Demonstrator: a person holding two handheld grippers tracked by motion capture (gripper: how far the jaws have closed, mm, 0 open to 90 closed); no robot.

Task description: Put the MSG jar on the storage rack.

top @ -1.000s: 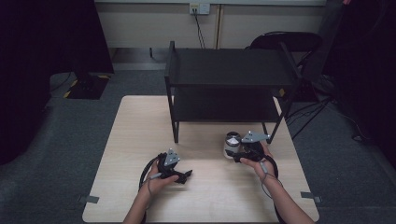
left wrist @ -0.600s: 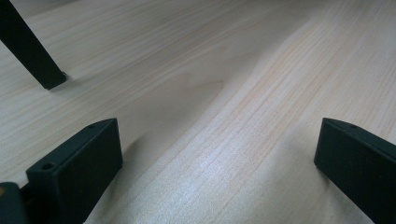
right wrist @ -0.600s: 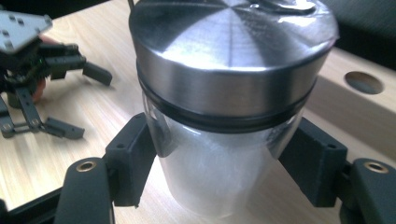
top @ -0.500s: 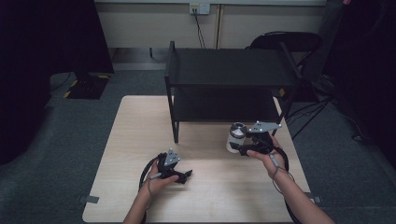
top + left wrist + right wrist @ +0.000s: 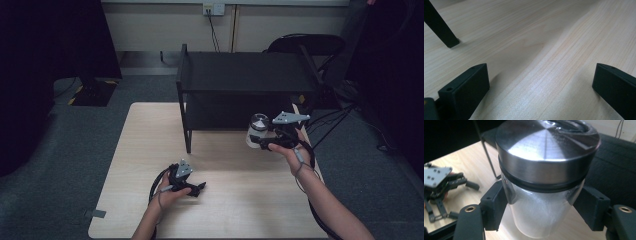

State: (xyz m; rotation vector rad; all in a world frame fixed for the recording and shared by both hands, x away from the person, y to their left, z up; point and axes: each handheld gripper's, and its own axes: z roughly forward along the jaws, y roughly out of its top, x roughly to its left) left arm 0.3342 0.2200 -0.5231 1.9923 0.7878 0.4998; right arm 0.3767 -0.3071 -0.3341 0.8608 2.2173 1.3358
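The right gripper (image 5: 540, 212) has its jaws clamped on the clear body of a glass jar (image 5: 541, 202), below its brushed metal lid (image 5: 546, 150). In the high view the jar (image 5: 256, 131) is held upright above the wooden table (image 5: 135, 145), just in front of the black shelf unit (image 5: 245, 80). The left gripper (image 5: 196, 189) rests on the table near the person, jaws spread apart over bare wood.

On the pale wooden desk (image 5: 150, 130) stands a black two-tier metal shelf (image 5: 245, 75). The right hand-held gripper (image 5: 265, 138) clasps a clear glass jar with a steel lid (image 5: 256, 129) beside it; the left hand-held gripper (image 5: 196, 187) rests on the desk.
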